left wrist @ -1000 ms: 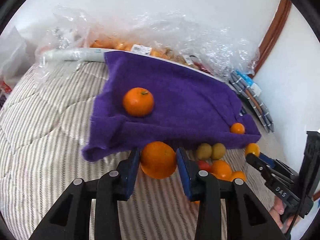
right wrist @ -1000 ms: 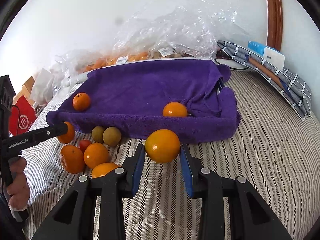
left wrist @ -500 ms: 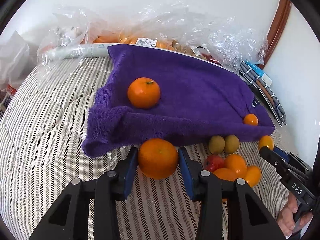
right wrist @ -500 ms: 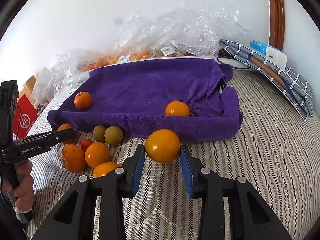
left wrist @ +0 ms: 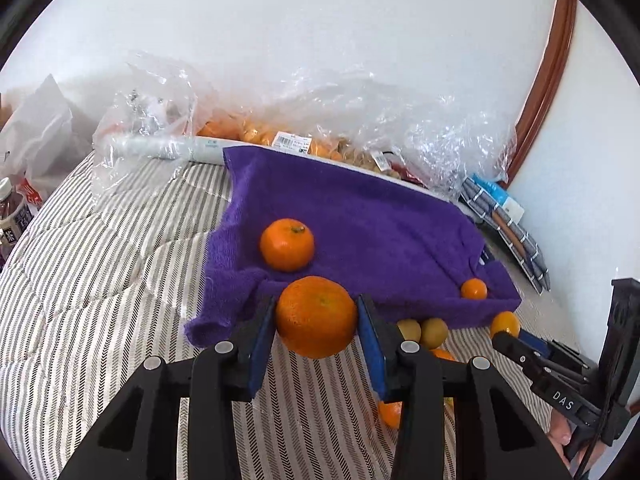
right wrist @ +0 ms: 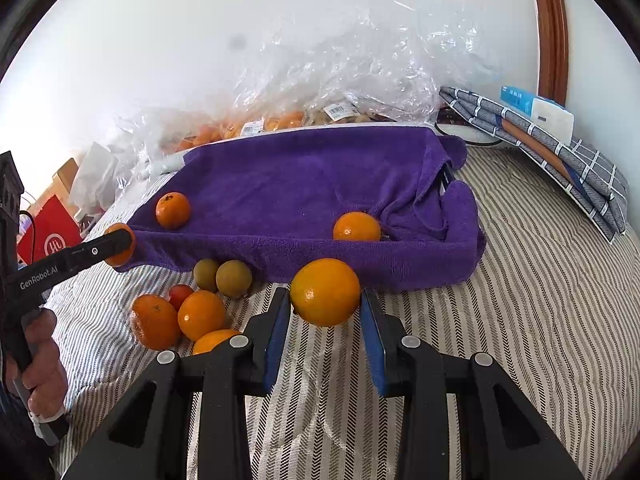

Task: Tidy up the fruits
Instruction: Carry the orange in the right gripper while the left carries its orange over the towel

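My left gripper point(left wrist: 316, 312) is shut on a rough mandarin point(left wrist: 316, 317), held just before the near left edge of the purple towel point(left wrist: 360, 216). My right gripper point(right wrist: 325, 296) is shut on a smooth orange point(right wrist: 325, 292) in front of the towel's near edge point(right wrist: 320, 184). On the towel lie a mandarin at the left point(left wrist: 287, 245) point(right wrist: 173, 210) and an orange at the right point(left wrist: 474, 289) point(right wrist: 357, 227). Loose fruit lies on the striped bedding in front: two greenish-brown fruits point(right wrist: 224, 277), a small red fruit point(right wrist: 180, 294) and several oranges point(right wrist: 200, 314).
Clear plastic bags with more fruit point(left wrist: 304, 136) point(right wrist: 320, 80) lie behind the towel against the wall. Folded checked cloth with a blue-white box point(right wrist: 552, 128) sits at the right. A white bag point(left wrist: 40, 136), bottles point(left wrist: 12, 216) and a red bag point(right wrist: 48, 236) are at the left.
My left gripper has lifted and moved forward with its mandarin, up to the towel's near edge. The right gripper holds its orange almost still.
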Demonstrator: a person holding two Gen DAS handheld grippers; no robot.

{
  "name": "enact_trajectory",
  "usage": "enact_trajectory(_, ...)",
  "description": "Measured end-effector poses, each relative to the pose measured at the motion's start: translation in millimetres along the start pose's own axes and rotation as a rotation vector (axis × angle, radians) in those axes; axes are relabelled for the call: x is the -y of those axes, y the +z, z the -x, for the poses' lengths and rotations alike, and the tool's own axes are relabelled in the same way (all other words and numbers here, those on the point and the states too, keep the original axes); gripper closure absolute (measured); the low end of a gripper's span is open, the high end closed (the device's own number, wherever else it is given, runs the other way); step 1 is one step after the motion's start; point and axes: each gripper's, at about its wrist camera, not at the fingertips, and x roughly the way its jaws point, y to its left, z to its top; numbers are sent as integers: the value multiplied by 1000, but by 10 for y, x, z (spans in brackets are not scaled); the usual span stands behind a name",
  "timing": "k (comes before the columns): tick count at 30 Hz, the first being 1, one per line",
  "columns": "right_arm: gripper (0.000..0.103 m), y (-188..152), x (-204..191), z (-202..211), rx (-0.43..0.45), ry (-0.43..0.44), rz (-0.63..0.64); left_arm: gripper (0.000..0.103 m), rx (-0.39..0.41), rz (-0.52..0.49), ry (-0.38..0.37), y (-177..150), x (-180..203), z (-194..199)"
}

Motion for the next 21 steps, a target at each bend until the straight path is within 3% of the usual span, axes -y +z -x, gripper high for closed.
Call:
enact_trajectory(12,68,35,64,112,33,5,-38,65,47,39,16,44,-87,68)
enact_trajectory(17,68,261,92,217,67,3,-14,65,89,57,-19,92,-71,182)
enact_trajectory(21,68,495,84,246,100,-16,26,65,66,79,-46,265,34,121)
